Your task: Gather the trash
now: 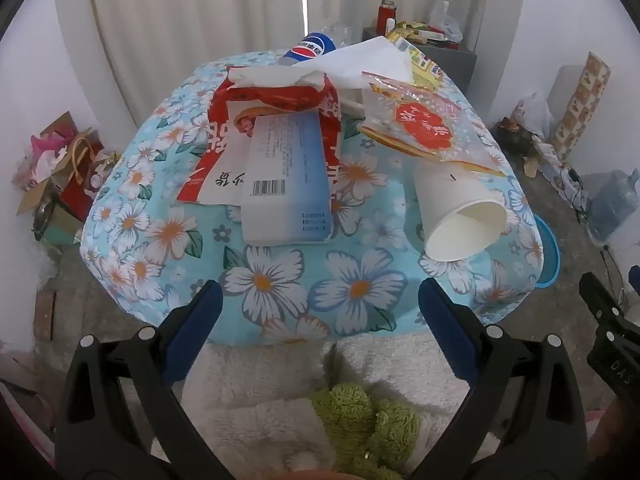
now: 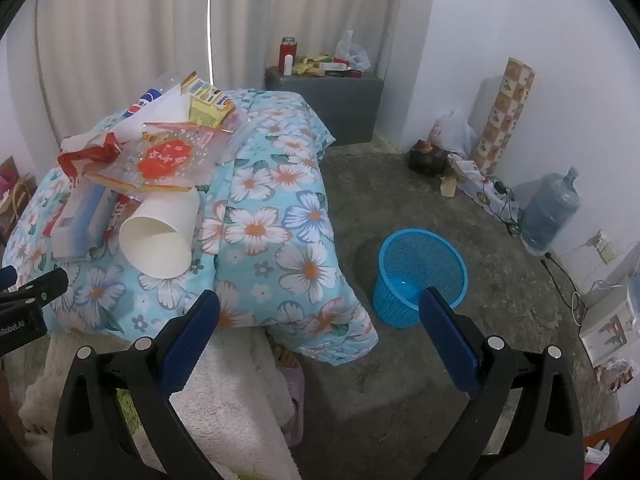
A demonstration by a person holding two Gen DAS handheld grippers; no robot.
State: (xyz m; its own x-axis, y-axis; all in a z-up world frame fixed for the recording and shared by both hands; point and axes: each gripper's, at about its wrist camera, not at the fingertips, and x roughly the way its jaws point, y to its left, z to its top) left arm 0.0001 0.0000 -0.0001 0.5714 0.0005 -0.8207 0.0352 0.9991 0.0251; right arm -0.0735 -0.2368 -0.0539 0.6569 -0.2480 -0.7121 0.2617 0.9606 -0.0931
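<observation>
Trash lies on a blue flowered quilt: a white paper cup on its side, a white-blue carton over a red-white wrapper, a clear bag with a red label, white paper, a yellow packet and a Pepsi bottle. My left gripper hangs open over the quilt's near edge, short of the pile. My right gripper is open, between the quilt and a blue mesh basket on the floor. The cup lies to its left.
White fleece and a green plush toy lie below the quilt. A grey cabinet with clutter stands at the back. A water jug, bags and cables line the right wall. Boxes and bags sit at the left.
</observation>
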